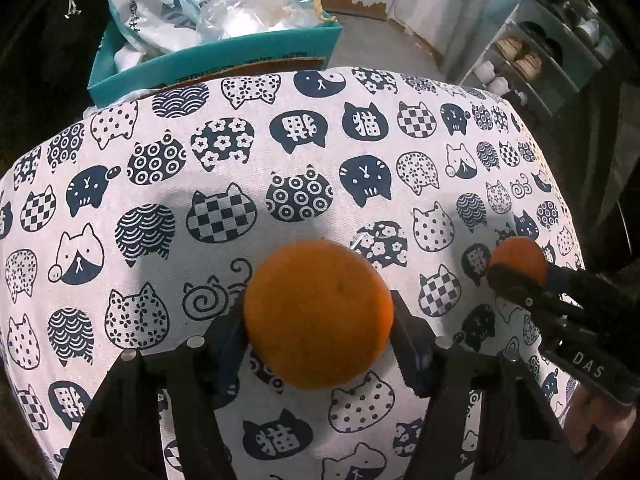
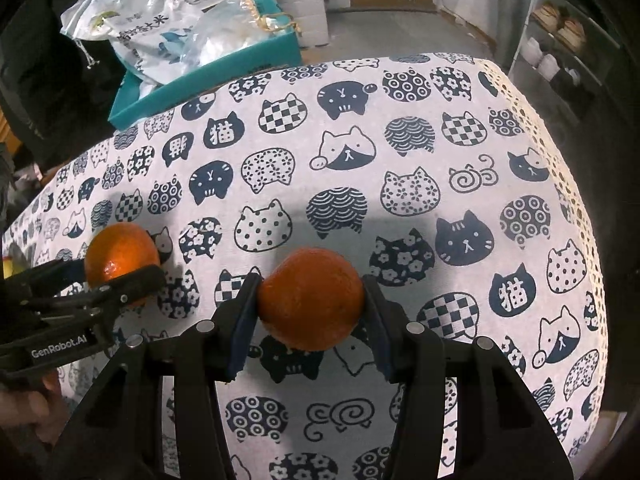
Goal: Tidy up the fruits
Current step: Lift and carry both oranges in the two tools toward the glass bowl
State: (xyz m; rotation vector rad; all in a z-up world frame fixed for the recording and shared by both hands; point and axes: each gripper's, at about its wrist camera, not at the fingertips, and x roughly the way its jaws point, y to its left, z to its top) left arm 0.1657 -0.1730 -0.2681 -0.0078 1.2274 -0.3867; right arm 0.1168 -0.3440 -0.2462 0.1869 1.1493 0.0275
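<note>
Two hand-held grippers each carry a piece of citrus over a bench draped in a cat-print cloth (image 1: 304,152). Left hand-held gripper (image 1: 319,320) is clamped on a large orange (image 1: 318,312), its pads pressing both flanks, the fruit held near the cloth at the near middle of the bench. Right hand-held gripper (image 2: 311,300) is clenched on a smaller, deeper-coloured orange (image 2: 311,298), likewise gripped across its widest part, towards the bench's right side. Each tool shows in the other's view, the two fruits near each other but apart.

No bowl or tray for the fruit is in sight, so the destination cannot be told. The step in hand looks like carrying both fruits to be sorted; done well, that means keeping the pads square on the widest part, squeezing only enough to stop a roll, and lowering each fruit until it rests on the cloth before letting go, since a round fruit on fabric may wander towards the edge.

"GenRobot.AI" reads on the side of the left tool, "DAS" on the right one. Cat heads on the cloth bear the character "猫". Beyond the bench's far edge, a teal cardboard box (image 1: 208,65) holds a printed bag (image 2: 136,36) with Chinese lettering too small to read fully.
</note>
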